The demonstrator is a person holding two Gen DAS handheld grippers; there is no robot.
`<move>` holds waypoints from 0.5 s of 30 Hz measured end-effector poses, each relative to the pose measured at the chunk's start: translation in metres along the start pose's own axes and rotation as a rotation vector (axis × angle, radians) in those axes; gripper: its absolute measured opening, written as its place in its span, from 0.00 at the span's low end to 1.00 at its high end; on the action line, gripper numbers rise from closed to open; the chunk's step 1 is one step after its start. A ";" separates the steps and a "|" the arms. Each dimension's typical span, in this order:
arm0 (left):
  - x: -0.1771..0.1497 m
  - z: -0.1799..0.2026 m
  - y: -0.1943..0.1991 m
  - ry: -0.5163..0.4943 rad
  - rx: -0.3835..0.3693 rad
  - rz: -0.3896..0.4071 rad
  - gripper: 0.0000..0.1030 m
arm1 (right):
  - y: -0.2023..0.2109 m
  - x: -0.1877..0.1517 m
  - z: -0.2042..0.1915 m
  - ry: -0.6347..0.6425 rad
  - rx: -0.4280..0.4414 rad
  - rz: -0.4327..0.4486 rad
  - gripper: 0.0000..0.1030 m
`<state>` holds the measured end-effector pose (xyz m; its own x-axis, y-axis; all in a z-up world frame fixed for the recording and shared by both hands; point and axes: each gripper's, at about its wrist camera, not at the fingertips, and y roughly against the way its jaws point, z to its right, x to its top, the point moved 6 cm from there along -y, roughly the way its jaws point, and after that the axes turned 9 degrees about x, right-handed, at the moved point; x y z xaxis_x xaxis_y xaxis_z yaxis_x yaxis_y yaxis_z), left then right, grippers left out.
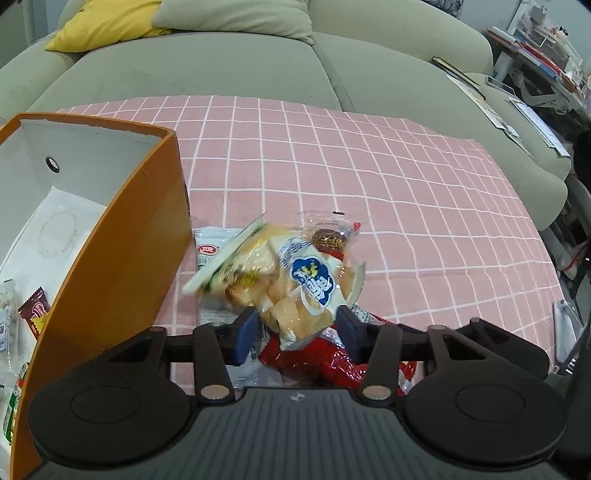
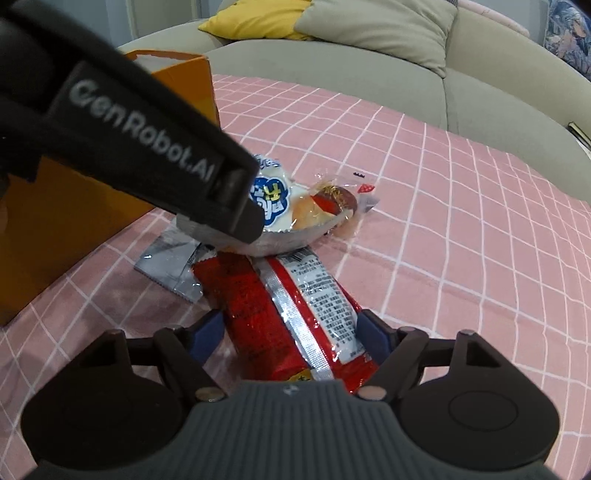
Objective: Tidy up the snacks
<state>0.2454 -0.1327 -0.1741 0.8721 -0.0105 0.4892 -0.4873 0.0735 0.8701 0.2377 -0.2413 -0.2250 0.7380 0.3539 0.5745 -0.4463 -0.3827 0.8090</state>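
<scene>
The left gripper (image 1: pixel 295 328) points down over a heap of snacks on the pink checked cloth (image 1: pixel 369 177). Between its blue pads (image 1: pixel 245 332) sits the near end of a bread pack (image 1: pixel 295 284), a clear bag with a blue and white label. The left pad touches or nearly touches the bag and the right pad stands just beside it; whether they press on it cannot be told, and the jaws stand partly apart.

The right gripper (image 2: pixel 290 332) straddles a red packet (image 2: pixel 280 314), which lies lengthwise between its fingers with its silver seam facing up. Its pads (image 2: pixel 212 328) sit at the packet's two sides, wide apart; a firm grip cannot be told from this view.

In the right view the red packet's far end is tucked under the bread pack (image 2: pixel 273 192), which the left gripper's black body partly hides. A small clear-wrapped cake (image 1: pixel 328 236) lies just beyond the bread, and a silver sachet (image 2: pixel 170 266) lies flat to the left of the red packet.

The orange box (image 1: pixel 122 251) stands open on the cloth just left of the heap, with a few packets (image 1: pixel 35 310) on its white floor. A grey sofa (image 1: pixel 221 62) with a yellow cushion (image 1: pixel 107 26) lies behind
</scene>
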 end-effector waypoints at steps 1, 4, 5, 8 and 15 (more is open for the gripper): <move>0.000 0.000 0.000 -0.004 0.007 -0.001 0.43 | 0.000 -0.001 -0.001 0.000 -0.001 0.000 0.70; -0.001 -0.003 0.000 -0.016 0.027 0.002 0.27 | 0.001 -0.002 -0.002 -0.012 -0.008 -0.006 0.68; -0.002 -0.004 0.001 -0.011 0.015 0.003 0.25 | 0.004 -0.002 -0.002 -0.018 -0.011 -0.006 0.68; -0.006 -0.009 0.007 -0.033 0.044 0.017 0.00 | 0.008 -0.006 -0.005 -0.039 -0.030 -0.012 0.68; -0.034 -0.022 0.028 -0.048 0.020 0.000 0.00 | 0.025 -0.029 -0.019 -0.082 -0.073 -0.032 0.68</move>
<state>0.2031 -0.1081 -0.1673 0.8689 -0.0585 0.4915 -0.4889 0.0534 0.8707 0.1958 -0.2451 -0.2197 0.7899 0.2932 0.5386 -0.4554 -0.3078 0.8354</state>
